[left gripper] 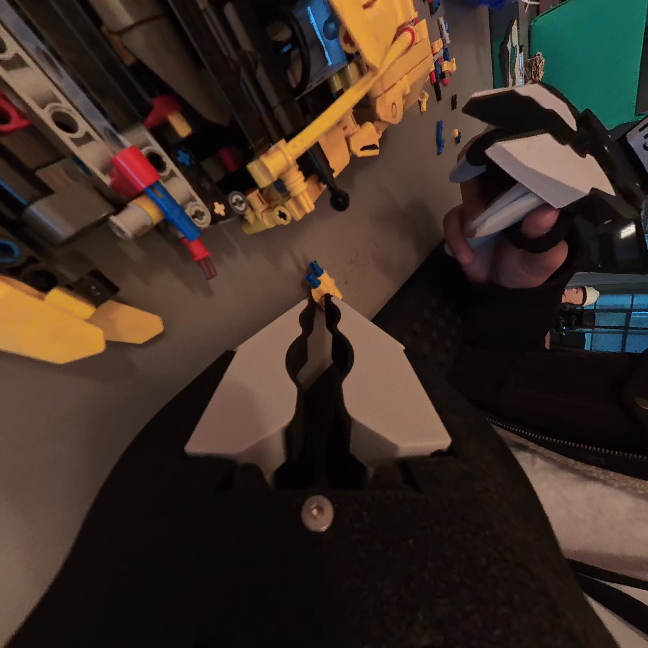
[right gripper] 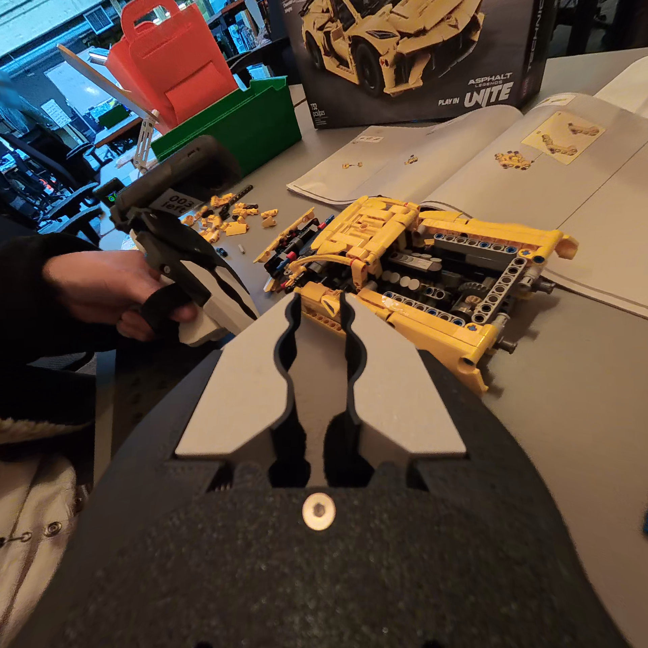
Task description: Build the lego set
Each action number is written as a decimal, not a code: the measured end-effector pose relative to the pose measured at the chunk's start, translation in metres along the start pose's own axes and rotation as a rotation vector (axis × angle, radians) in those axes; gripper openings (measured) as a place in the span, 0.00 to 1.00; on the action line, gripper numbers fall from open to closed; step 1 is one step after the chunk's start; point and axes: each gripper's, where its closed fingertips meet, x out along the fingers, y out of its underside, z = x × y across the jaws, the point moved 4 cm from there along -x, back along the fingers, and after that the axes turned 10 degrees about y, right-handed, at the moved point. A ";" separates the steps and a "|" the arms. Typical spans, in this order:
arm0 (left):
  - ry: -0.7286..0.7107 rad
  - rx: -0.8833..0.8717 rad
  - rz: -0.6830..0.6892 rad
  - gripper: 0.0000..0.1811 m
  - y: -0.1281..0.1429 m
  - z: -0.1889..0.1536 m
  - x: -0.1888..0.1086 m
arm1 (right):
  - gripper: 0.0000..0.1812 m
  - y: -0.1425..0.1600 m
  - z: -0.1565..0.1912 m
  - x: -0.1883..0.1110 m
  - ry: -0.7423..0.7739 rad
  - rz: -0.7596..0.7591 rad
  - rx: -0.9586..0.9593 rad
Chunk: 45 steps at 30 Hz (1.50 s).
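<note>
On the grey bench (right gripper: 578,403) lay the half-built yellow car (right gripper: 413,266). Near its front, the left hand-held gripper (left gripper: 319,301) pinched a small yellow-and-blue piece (left gripper: 321,280). The right hand-held gripper (right gripper: 319,302) hovered beside the car, parted and empty.

Bare table (right gripper: 561,438) right of car model (right gripper: 403,280); loose pieces (right gripper: 231,217) left.

Glossy plastic car model (right gripper: 403,280); matt grey table (right gripper: 578,403); paper manual (right gripper: 491,168).
</note>
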 end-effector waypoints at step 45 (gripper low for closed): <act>-0.186 0.512 -0.425 0.15 -0.213 0.062 -0.105 | 0.42 -0.073 -0.116 0.202 -0.037 0.527 -0.559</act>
